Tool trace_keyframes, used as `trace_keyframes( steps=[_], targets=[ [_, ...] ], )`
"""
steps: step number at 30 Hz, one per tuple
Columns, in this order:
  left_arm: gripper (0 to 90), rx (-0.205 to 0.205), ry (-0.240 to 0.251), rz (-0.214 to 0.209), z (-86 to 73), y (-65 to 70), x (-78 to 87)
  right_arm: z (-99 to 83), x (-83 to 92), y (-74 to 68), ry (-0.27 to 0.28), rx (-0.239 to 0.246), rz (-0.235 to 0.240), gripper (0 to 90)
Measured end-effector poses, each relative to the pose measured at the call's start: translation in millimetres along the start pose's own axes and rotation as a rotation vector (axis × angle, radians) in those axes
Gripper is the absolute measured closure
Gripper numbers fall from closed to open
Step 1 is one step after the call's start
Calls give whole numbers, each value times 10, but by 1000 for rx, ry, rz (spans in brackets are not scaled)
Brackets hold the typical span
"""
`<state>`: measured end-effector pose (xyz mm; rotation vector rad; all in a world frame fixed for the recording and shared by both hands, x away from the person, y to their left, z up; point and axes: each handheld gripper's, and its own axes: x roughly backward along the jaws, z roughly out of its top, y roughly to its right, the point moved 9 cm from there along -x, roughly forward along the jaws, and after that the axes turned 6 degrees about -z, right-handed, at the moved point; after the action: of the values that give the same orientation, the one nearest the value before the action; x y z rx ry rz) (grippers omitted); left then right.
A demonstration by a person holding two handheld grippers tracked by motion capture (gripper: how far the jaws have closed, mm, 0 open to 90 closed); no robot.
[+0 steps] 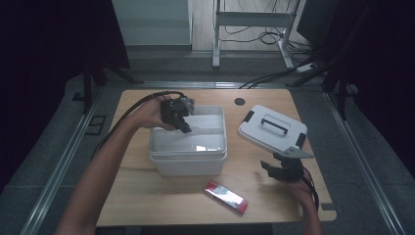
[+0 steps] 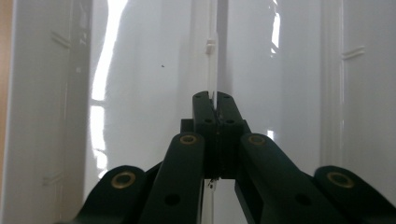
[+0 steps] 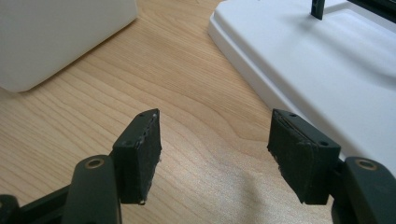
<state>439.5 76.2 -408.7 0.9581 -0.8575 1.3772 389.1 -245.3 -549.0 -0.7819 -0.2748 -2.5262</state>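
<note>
The left gripper (image 1: 182, 123), jaws closed on nothing, hangs over the white box (image 1: 188, 159); the right gripper (image 1: 275, 169) stands open just beside the lid (image 1: 271, 128).

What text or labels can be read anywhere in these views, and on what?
None can be read.
Red packet near the table's front edge: may carry print, too small and blurred to make out.
White bin: no label visible.
White lid with black handle: no label visible.
Left gripper, right gripper: no markings on the jaws.
</note>
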Motion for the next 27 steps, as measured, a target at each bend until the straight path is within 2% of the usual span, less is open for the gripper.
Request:
trace_keyframes(
  steps=[6, 16, 21, 27],
  targets=[
    [897, 21, 63, 42, -8, 6, 237, 0, 10, 10, 0, -7, -3, 344],
    [897, 56, 108, 106, -188, -4, 669, -15, 8, 27, -5, -11, -5, 344],
    [897, 79, 107, 129, -307, 0, 802, -20, 6, 24, -9, -13, -4, 343],
    [897, 104, 117, 143, -428, -2, 864, -28, 5, 26, -11, -15, -5, 343]
  ],
)
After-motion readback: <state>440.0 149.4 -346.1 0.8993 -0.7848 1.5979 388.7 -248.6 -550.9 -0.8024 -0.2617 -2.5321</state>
